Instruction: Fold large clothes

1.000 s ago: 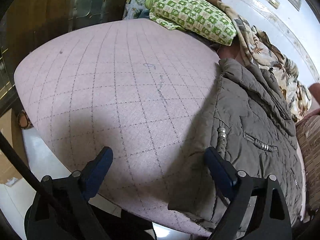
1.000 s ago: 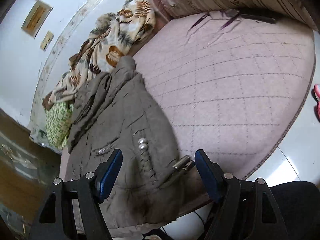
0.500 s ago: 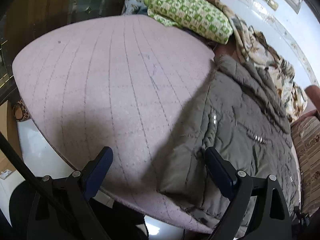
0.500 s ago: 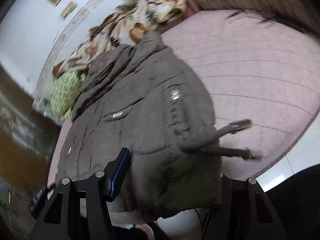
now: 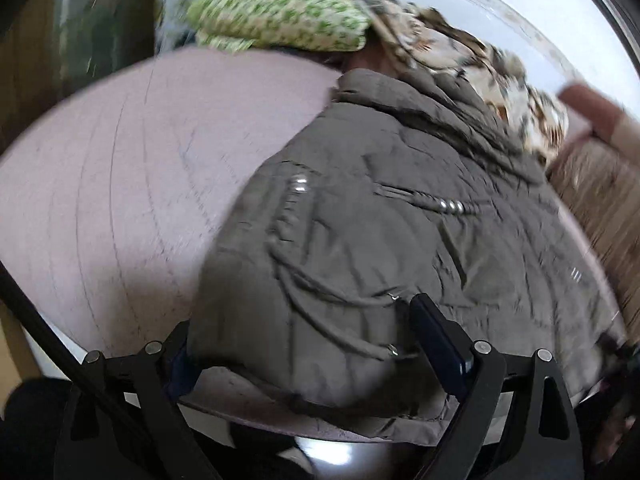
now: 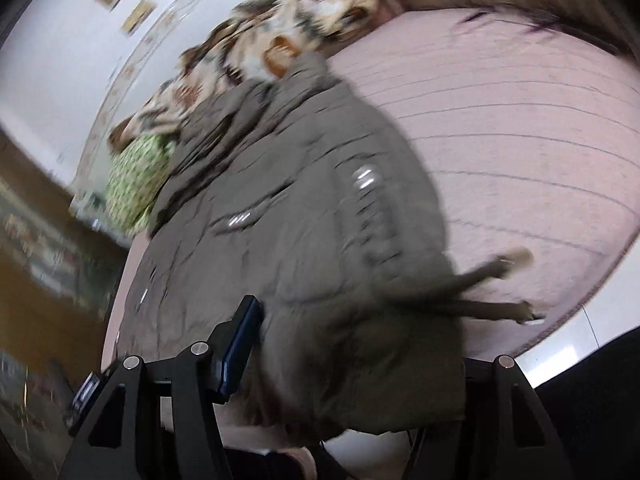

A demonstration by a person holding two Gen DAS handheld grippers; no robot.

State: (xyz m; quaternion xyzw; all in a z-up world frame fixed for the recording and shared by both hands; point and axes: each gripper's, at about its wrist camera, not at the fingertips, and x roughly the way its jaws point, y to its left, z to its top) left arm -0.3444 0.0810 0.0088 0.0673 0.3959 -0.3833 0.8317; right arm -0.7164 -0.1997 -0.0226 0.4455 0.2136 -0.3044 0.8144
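Both fisheye views are evenly lit by soft, pale daylight, with a bright white glare on the glossy floor tiles (image 5: pixel 324 454) at the bottom. Motion blur smears nearly everything: the quilted olive-brown padded jacket (image 5: pixel 380 220) loses its stitching detail, and the green-and-white patterned pillow (image 5: pixel 280 20) streaks sideways. A soft shadow falls on the pink quilted round mattress (image 5: pixel 120 160) beside the jacket. The edges curve strongly and darken to a black rim.

Your left wrist camera looks down along its fingers, close over the jacket (image 5: pixel 400 220) hem, pillow (image 5: pixel 280 16) beyond, your right wrist camera tilts down from the opposite hem corner, equally near, both sharing jacket, pink bed (image 6: pixel 520 140), patterned blanket (image 6: pixel 260 40)
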